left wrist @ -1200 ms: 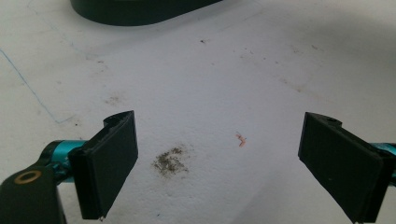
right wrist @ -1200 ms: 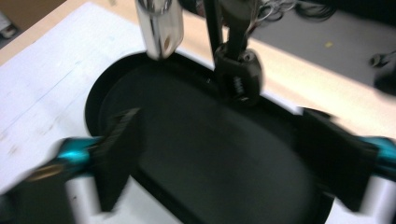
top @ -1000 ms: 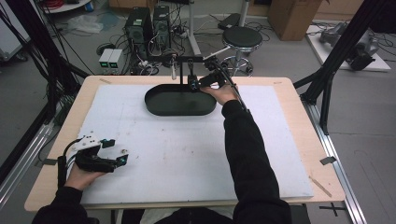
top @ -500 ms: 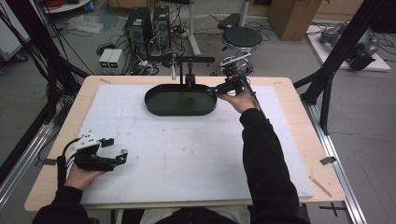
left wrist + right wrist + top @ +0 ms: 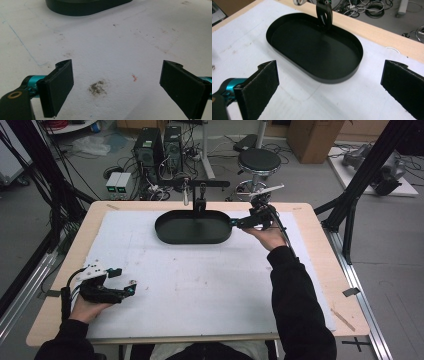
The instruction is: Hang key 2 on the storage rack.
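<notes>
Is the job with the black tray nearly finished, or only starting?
It looks early. Done: nothing visible, since the black tray is empty. In hand: the right gripper sits open at the tray's right end, holding nothing. The left gripper rests open near the table's front-left corner. Left: whatever is meant for the tray, probably nearly everything.

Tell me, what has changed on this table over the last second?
The right tongs have drawn back from over the black oval tray to just past its right end, jaws open and holding nothing. The tray itself looks empty and has not shifted. The left tongs stayed resting near the table's front left corner, open too, and the white mat is as it was.
</notes>
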A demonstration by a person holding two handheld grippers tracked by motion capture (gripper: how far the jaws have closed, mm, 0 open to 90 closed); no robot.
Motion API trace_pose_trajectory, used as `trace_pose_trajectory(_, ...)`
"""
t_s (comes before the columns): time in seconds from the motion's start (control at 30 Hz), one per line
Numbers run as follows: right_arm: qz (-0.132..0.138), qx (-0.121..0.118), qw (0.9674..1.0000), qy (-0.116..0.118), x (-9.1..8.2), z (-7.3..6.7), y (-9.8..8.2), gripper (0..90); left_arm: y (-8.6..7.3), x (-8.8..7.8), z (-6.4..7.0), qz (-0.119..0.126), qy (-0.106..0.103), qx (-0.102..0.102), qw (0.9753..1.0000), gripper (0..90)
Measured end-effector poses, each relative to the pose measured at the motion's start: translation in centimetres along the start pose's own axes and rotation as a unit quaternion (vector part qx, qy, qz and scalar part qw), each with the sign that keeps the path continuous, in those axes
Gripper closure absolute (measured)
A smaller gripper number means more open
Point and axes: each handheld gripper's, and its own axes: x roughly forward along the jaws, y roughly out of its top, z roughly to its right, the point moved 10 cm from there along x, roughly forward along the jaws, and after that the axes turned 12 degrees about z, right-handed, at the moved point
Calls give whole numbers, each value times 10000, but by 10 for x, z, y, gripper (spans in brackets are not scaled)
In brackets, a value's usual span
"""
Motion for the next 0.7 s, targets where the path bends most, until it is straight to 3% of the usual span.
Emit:
trace_pose_trajectory(0.2,129,-138,9998,-65,-15,3,-7,8,0,1,-3,12,33,-26,10000,123)
trace_pose_trajectory(0.33,191,-96,9998,-49,-27,2,-13,8,1,1,-2,32,33,-32,10000,123)
trace_pose_trajectory(0.47,189,-153,9997,45,-37,-2,-25,8,1,0,-2,30,40,-36,10000,123)
trace_pose_trajectory(0.7,215,-140,9997,-59,-52,1,-44,8,0,1,-2,1,45,-29,10000,123)
